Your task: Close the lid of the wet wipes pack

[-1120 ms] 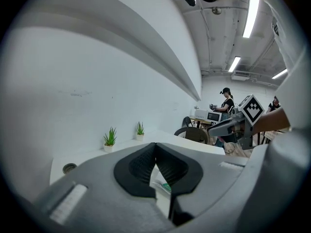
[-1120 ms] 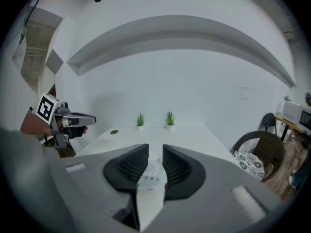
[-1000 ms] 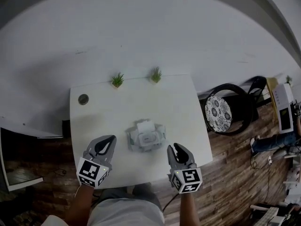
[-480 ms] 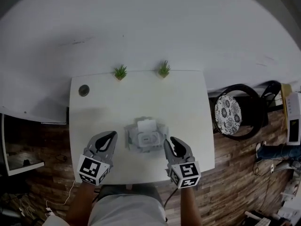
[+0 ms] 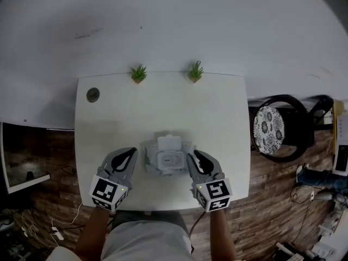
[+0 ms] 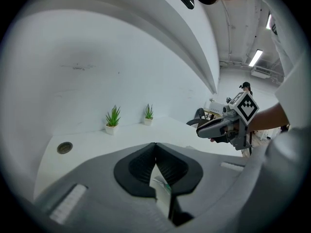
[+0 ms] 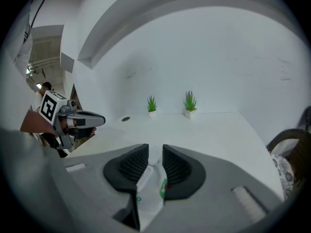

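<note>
The white wet wipes pack (image 5: 167, 159) lies on the near middle of the white table (image 5: 163, 110). Its lid (image 5: 169, 143) stands flipped open toward the far side. My left gripper (image 5: 131, 153) sits just left of the pack with its jaws touching at the tips and nothing between them. At the pack's right edge is my right gripper (image 5: 194, 156), its jaws a narrow gap apart. In the left gripper view the pack (image 6: 162, 184) shows below the gripper (image 6: 155, 145). The right gripper view shows the pack (image 7: 150, 188) through the gap of that gripper (image 7: 155, 150).
Two small potted plants (image 5: 138, 73) (image 5: 196, 70) stand at the table's far edge. A round cable hole (image 5: 93, 94) is at the far left corner. A black chair with a patterned seat (image 5: 269, 126) stands right of the table, on wooden floor.
Both grippers have moved forward and inward, and now flank the pack closely. The pack and its open lid have not moved.
</note>
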### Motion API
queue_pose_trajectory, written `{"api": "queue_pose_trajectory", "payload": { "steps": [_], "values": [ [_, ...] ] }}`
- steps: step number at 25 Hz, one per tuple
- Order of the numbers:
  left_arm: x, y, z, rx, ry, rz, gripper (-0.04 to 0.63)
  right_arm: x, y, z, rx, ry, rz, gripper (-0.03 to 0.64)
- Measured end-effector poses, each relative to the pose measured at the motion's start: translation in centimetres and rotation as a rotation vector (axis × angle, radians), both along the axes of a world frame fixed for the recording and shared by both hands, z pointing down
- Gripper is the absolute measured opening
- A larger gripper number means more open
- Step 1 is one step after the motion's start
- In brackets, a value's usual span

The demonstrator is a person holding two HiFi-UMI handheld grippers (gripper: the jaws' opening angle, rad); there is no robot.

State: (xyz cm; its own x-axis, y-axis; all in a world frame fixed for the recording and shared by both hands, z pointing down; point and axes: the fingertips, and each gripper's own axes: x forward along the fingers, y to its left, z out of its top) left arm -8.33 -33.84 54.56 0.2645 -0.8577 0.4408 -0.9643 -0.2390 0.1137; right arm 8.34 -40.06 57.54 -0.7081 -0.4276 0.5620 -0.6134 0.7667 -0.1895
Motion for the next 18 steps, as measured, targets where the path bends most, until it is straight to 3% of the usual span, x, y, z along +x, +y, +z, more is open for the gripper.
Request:
{"api": "queue_pose_trajectory", "payload": {
  "steps": [10, 18],
  "values": [
    [0.1, -1.5, 2.0, -0.039, 0.018, -0.010, 0.006, -1.9, -1.0, 2.0, -0.050, 0.022, -0.105, 0.097],
    [-0.1, -1.4, 2.9, -0.066, 0.022, -0.017, 0.006, -4.1, -1.8, 3.7, -0.101, 0.098, -0.339, 0.097]
  ]
}}
